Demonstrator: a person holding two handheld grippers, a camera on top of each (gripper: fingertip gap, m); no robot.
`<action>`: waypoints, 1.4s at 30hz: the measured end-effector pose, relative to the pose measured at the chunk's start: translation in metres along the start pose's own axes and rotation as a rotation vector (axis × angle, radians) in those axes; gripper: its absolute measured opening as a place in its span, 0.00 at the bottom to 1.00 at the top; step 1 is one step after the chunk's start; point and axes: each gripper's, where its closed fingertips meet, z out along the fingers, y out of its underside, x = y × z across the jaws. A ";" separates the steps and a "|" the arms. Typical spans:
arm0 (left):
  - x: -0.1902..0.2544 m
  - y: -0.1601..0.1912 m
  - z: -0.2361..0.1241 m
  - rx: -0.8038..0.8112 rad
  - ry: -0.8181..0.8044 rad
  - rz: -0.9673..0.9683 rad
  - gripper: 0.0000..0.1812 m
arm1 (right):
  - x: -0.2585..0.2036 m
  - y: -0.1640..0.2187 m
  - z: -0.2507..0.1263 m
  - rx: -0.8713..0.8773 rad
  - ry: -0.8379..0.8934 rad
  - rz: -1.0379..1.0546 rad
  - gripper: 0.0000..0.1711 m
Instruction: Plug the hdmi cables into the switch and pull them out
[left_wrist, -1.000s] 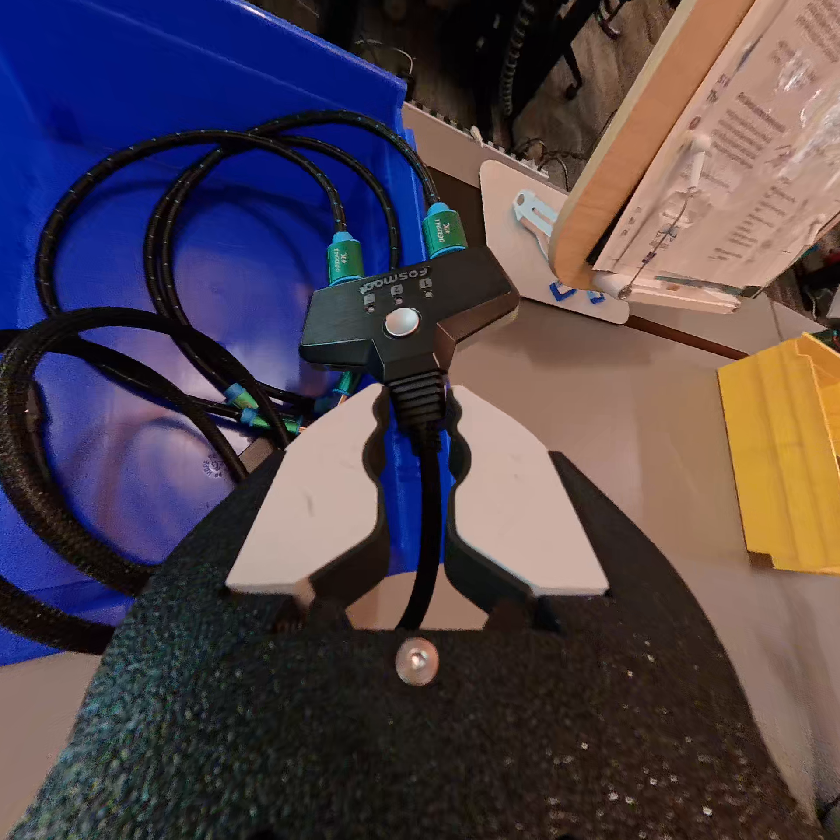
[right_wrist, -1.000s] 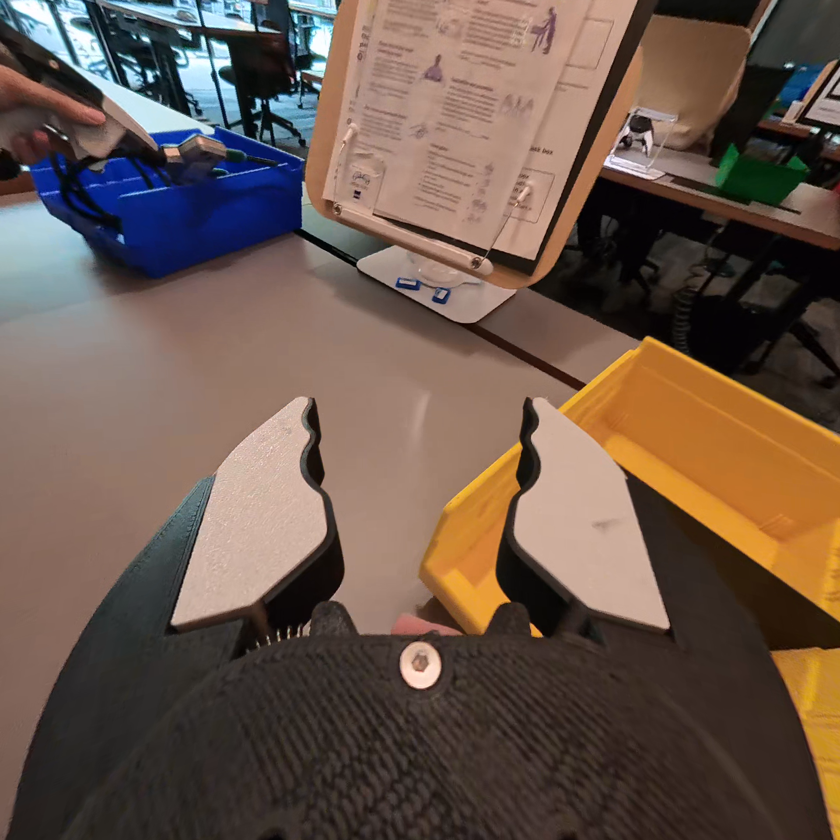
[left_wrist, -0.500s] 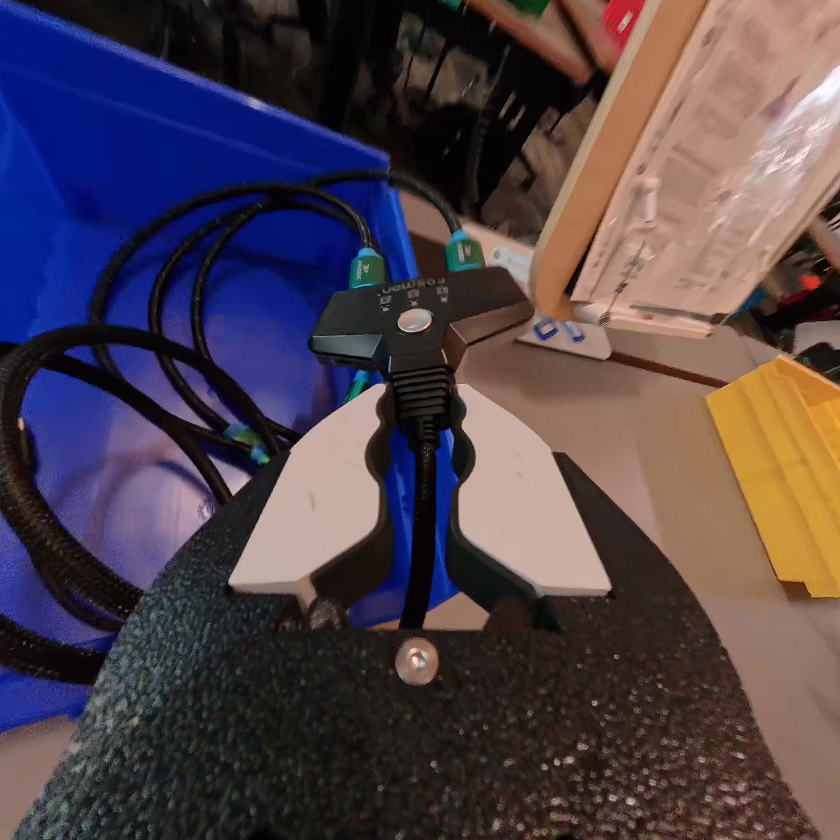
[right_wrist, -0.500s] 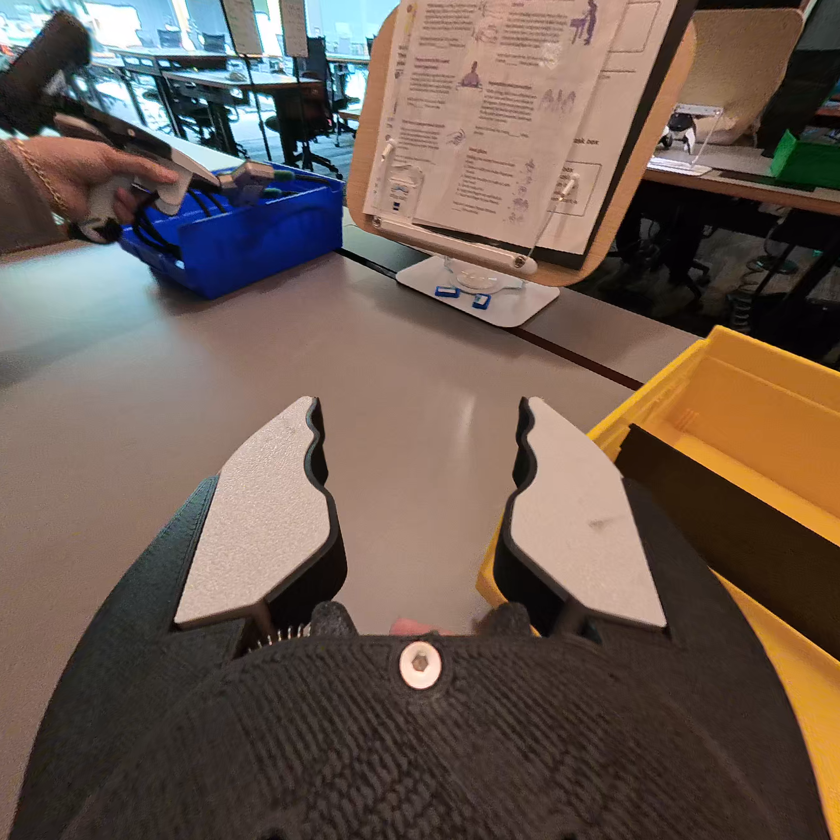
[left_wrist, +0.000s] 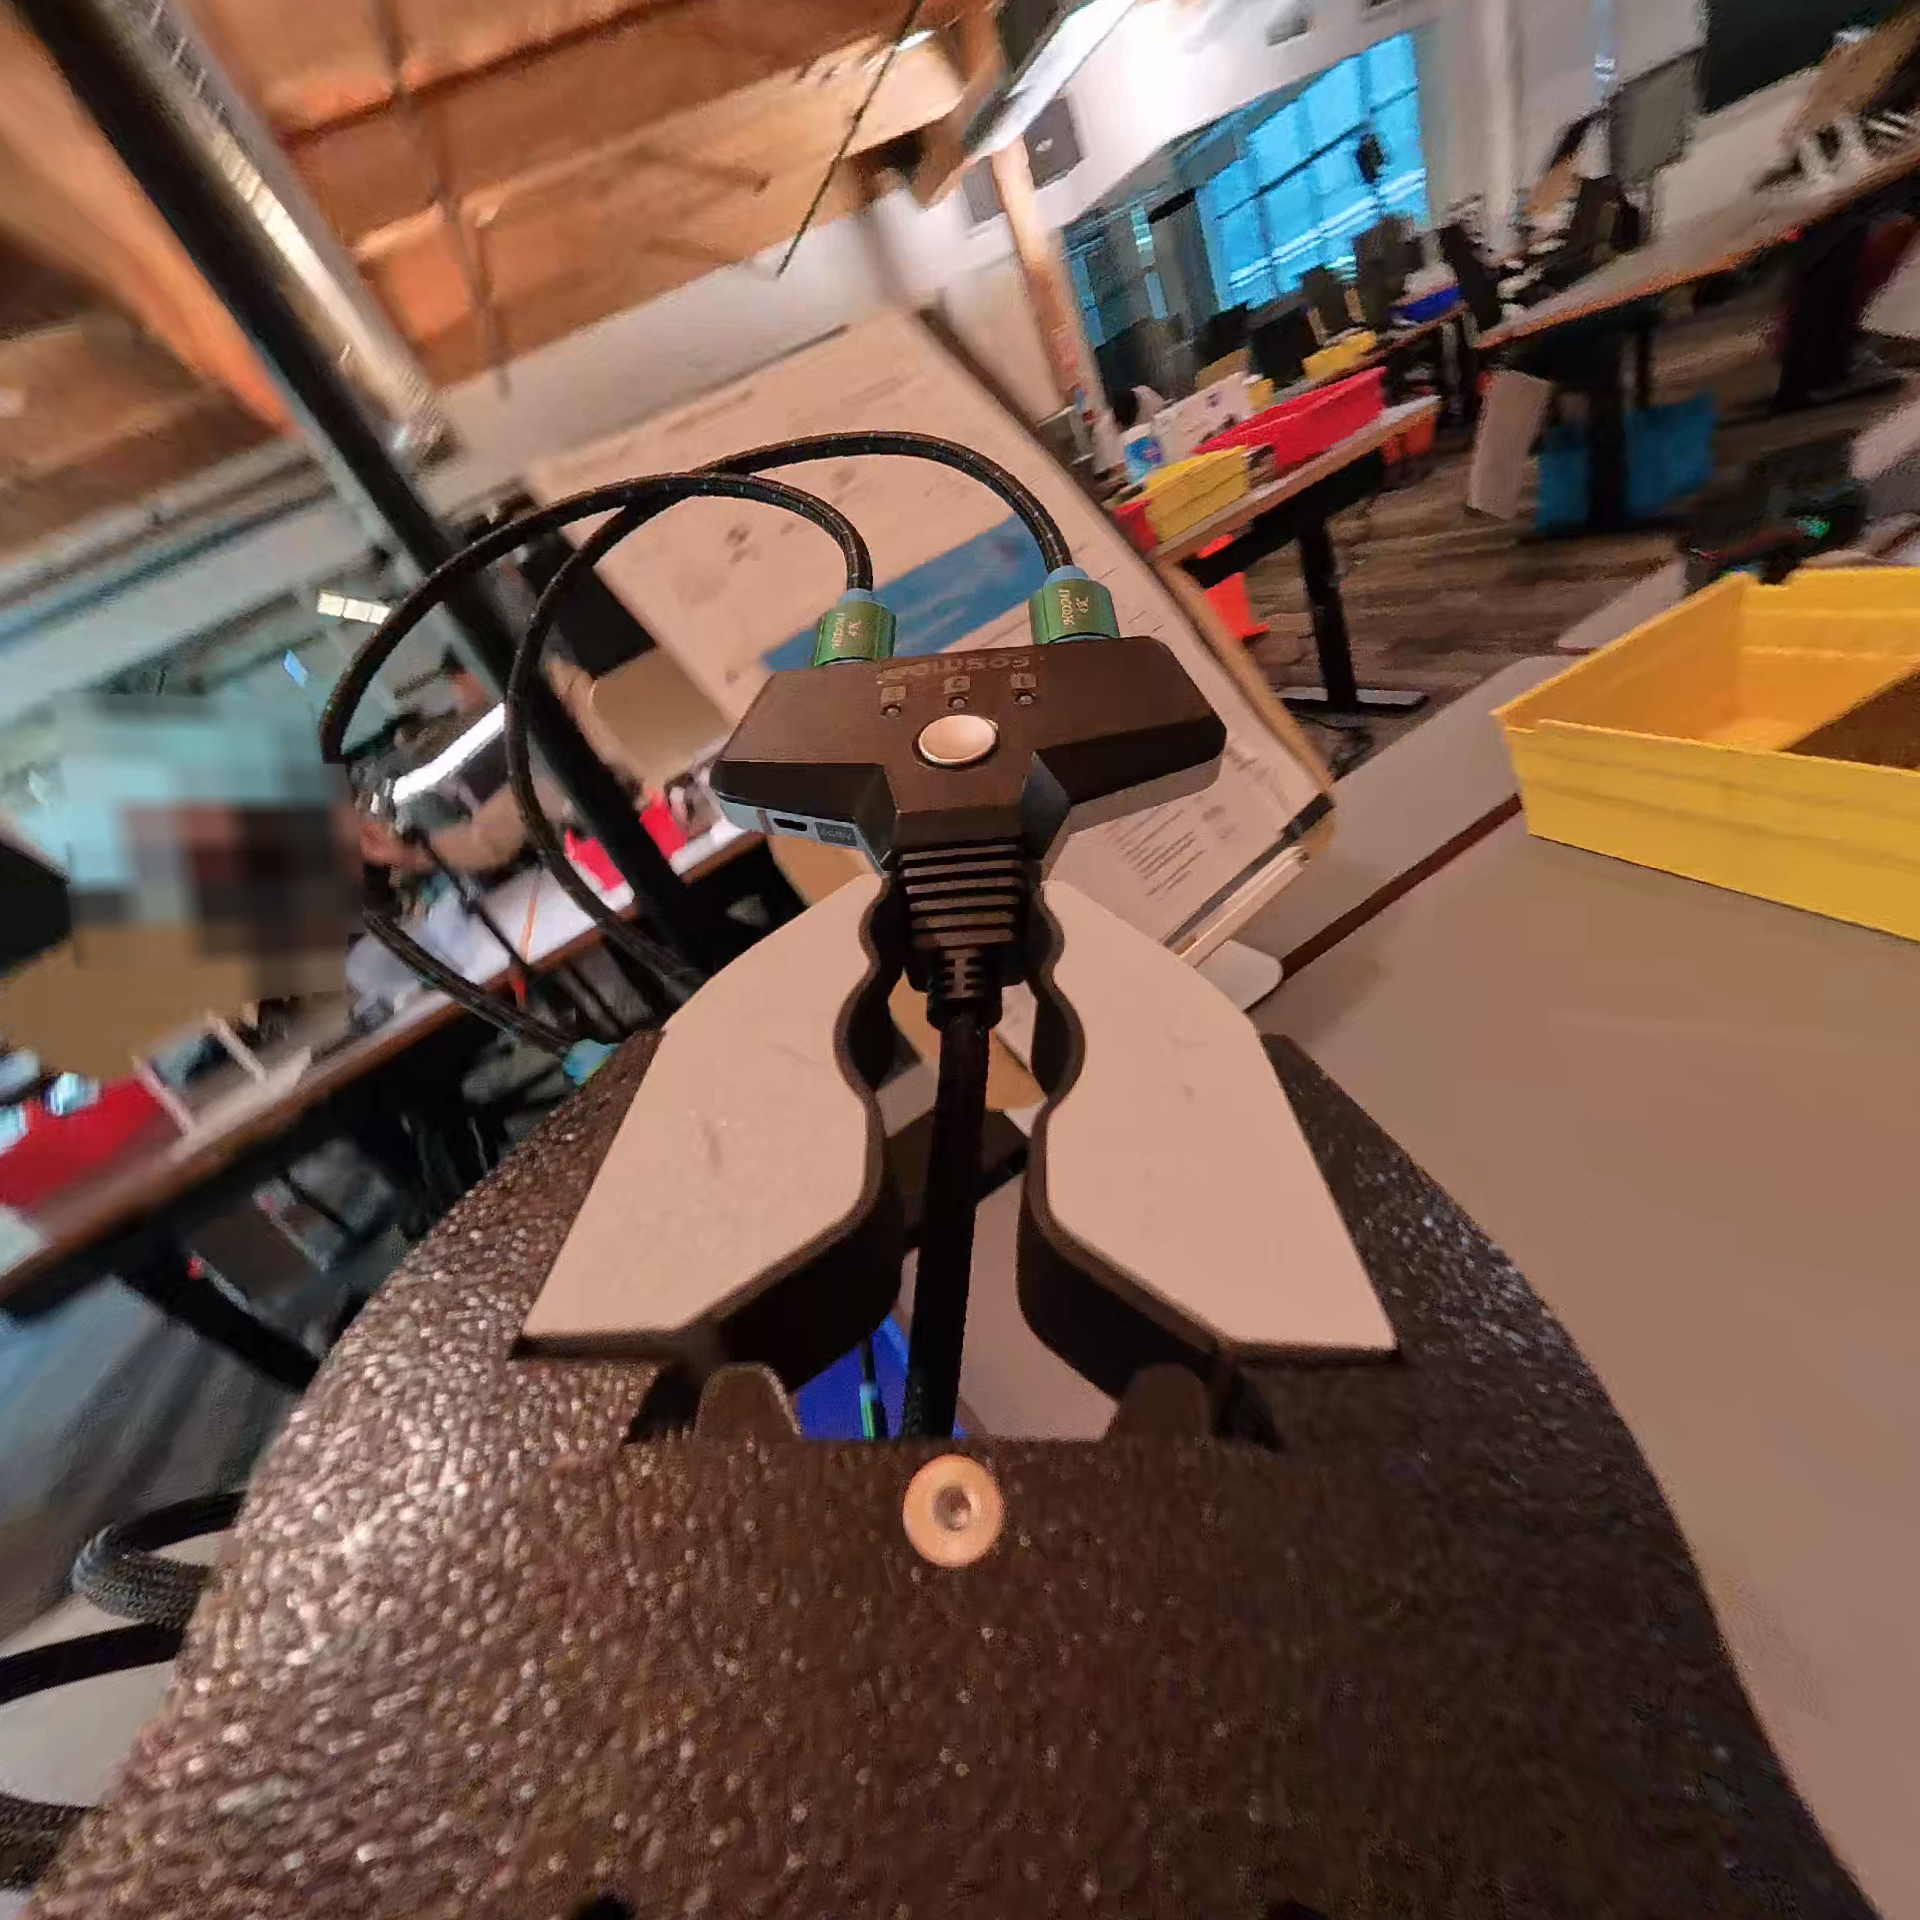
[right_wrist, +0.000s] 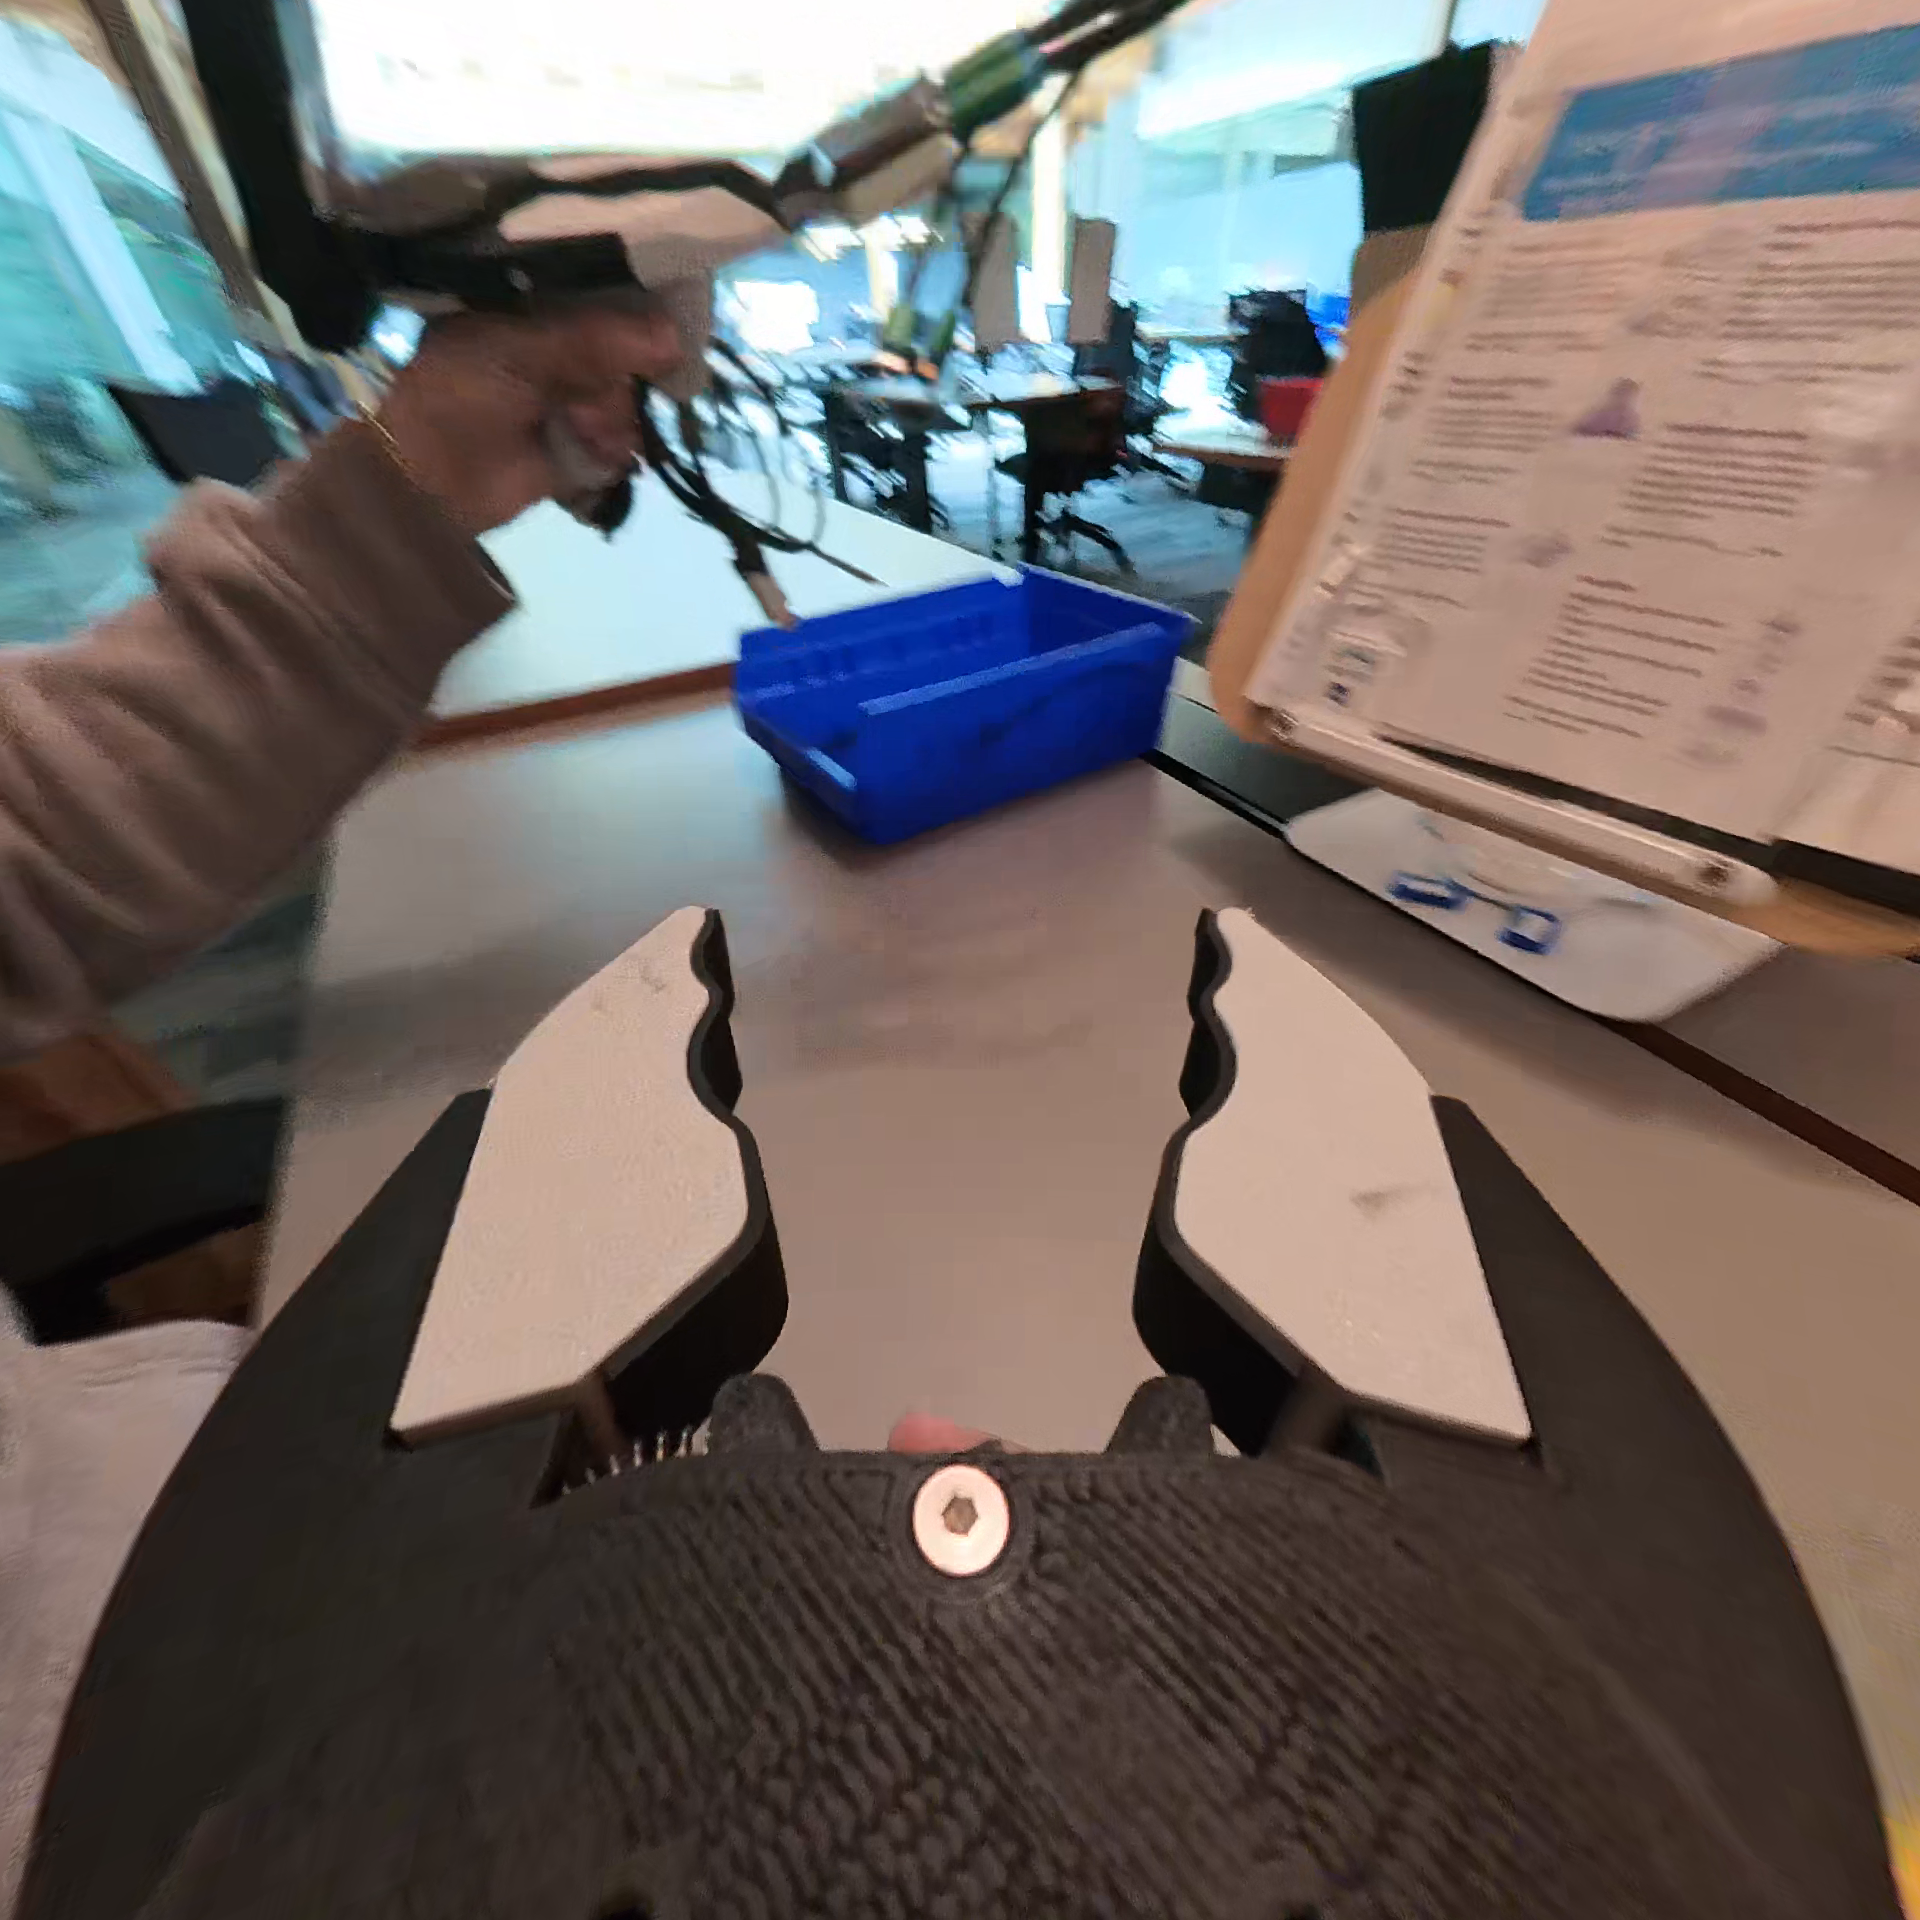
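Bare tabletop lies ahead of the right gripper, open to passage as far as the blue bin near the far edge. A document stand blocks the right side. Cables dangle above the bin's left end.

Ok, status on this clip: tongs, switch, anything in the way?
Left tongs shut on switch neck, held aloft. Right tongs open, empty over table. Two green plugs seated. Nothing blocking.
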 end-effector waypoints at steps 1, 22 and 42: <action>0.012 -0.014 -0.002 0.017 0.036 0.047 0.12 | -0.010 -0.009 0.005 0.041 -0.047 0.030 0.50; 0.270 0.066 0.011 0.160 0.869 0.118 0.12 | -0.008 0.034 0.024 0.387 -0.227 1.052 0.14; 0.249 0.069 -0.008 0.338 0.778 -0.354 0.11 | -0.010 0.048 0.041 0.498 -0.253 1.394 0.14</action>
